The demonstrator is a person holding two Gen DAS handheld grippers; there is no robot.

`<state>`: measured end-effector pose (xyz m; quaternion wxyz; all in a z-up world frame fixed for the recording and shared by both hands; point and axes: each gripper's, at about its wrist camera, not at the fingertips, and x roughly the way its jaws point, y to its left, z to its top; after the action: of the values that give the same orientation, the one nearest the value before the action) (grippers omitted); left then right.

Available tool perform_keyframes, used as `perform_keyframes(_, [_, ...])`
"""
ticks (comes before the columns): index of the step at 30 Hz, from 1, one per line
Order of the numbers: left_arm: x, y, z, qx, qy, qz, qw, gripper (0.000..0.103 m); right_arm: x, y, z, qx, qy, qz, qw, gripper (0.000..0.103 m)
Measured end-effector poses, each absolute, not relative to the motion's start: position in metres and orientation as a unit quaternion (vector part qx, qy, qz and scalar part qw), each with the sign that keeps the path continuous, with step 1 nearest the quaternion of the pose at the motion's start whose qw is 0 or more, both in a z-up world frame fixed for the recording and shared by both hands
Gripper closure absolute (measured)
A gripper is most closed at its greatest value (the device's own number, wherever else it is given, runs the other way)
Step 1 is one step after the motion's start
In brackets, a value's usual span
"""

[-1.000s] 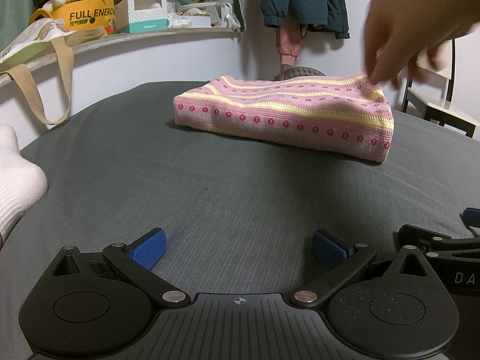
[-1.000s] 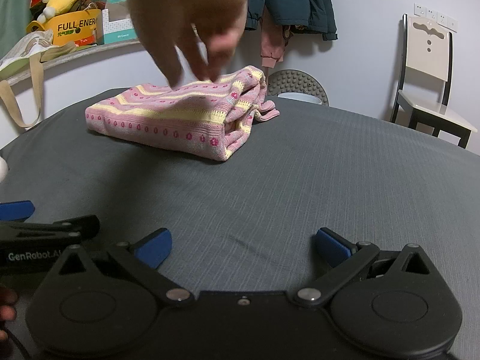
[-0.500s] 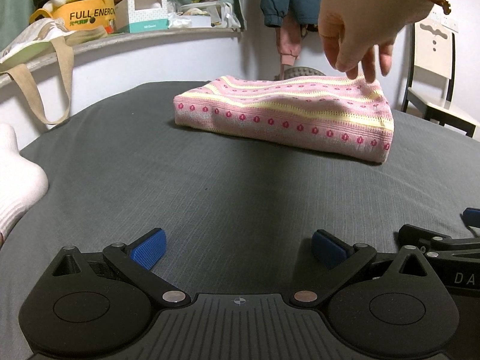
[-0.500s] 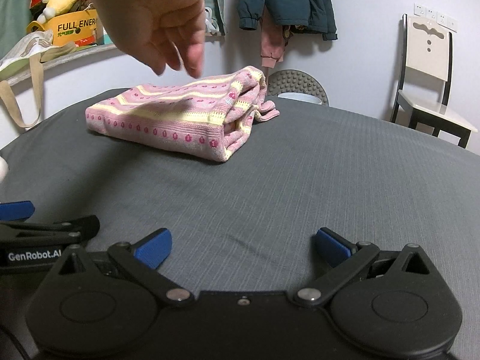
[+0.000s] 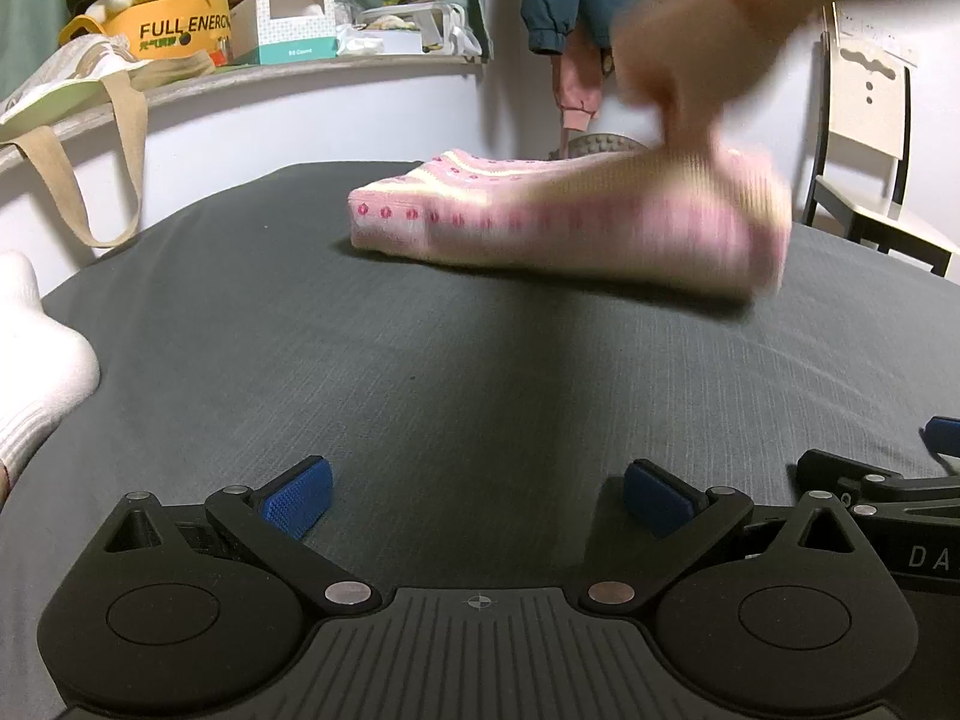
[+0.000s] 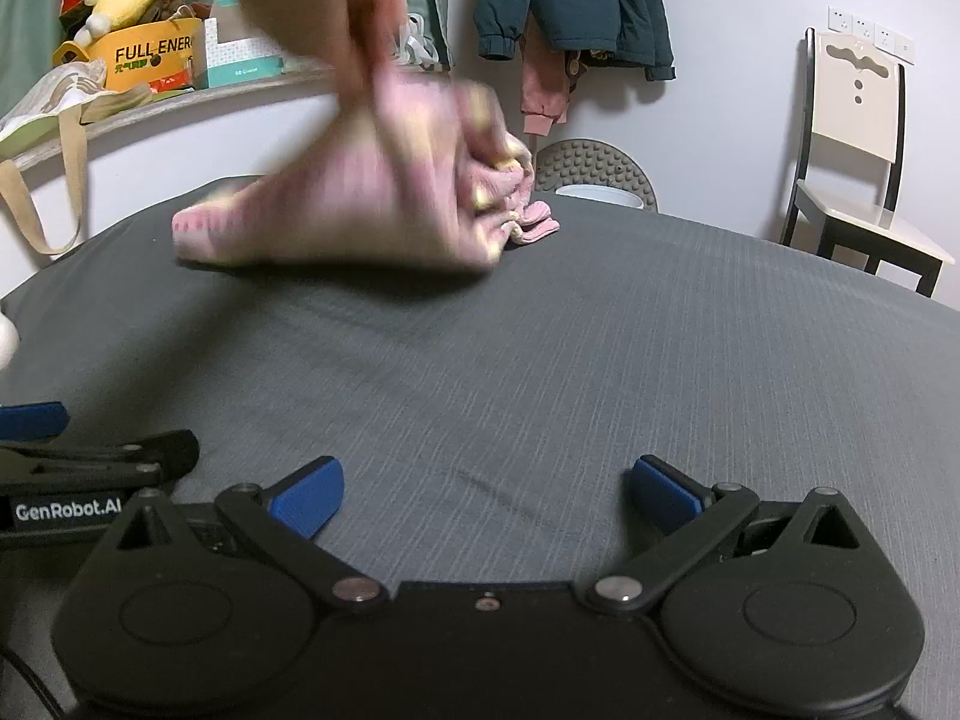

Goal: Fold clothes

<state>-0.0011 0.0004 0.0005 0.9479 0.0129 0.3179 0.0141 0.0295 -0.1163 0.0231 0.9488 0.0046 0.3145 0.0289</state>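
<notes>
A folded pink knit garment (image 5: 540, 222) with yellow stripes and red dots lies at the far side of the dark grey cloth surface (image 5: 420, 372). A bare hand (image 5: 678, 78) pinches its right part and lifts it, blurred; the same hand (image 6: 360, 18) and garment (image 6: 360, 216) show in the right wrist view. My left gripper (image 5: 477, 495) rests open on the cloth near the front, holding nothing. My right gripper (image 6: 486, 495) lies open beside it, also holding nothing. Both are well short of the garment.
A shelf (image 5: 240, 75) at the back left holds a yellow box, a plush toy and a tissue box, with a tote bag (image 5: 90, 138) hanging off it. Jackets (image 6: 576, 6) hang on the wall. A chair (image 6: 858, 180) stands at the right. A white sock (image 5: 36, 372) lies at the left edge.
The hand dropped from hovering over the garment, took hold of its right end and pulled it upward. Both grippers stayed still on the cloth.
</notes>
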Motion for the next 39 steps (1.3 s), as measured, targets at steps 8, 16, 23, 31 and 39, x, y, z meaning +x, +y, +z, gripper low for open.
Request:
perform_keyframes(8, [-0.0017,0.0006,0.0001,0.014,0.318,0.014,0.948,0.000,0.0295,-0.1160,0.0242,0.004,0.315,0.029,0.949,0.000])
perform_keyframes(16, [-0.0014,0.0019,0.0004,0.014,0.318,0.015,0.948,0.000,0.0282,-0.1157,0.0236,0.004,0.315,0.028,0.949,0.000])
perform_keyframes(23, [0.0001,0.0027,0.0012,0.014,0.319,0.015,0.948,0.000,0.0274,-0.1166,0.0239,0.004,0.316,0.028,0.948,0.000])
perform_keyframes(31, [0.0002,0.0025,0.0006,0.014,0.319,0.015,0.947,0.000,0.0281,-0.1178,0.0237,0.004,0.316,0.028,0.948,0.000])
perform_keyframes(39, [-0.0004,0.0016,0.0010,0.015,0.320,0.015,0.947,0.000,0.0290,-0.1189,0.0247,0.004,0.317,0.028,0.948,0.000])
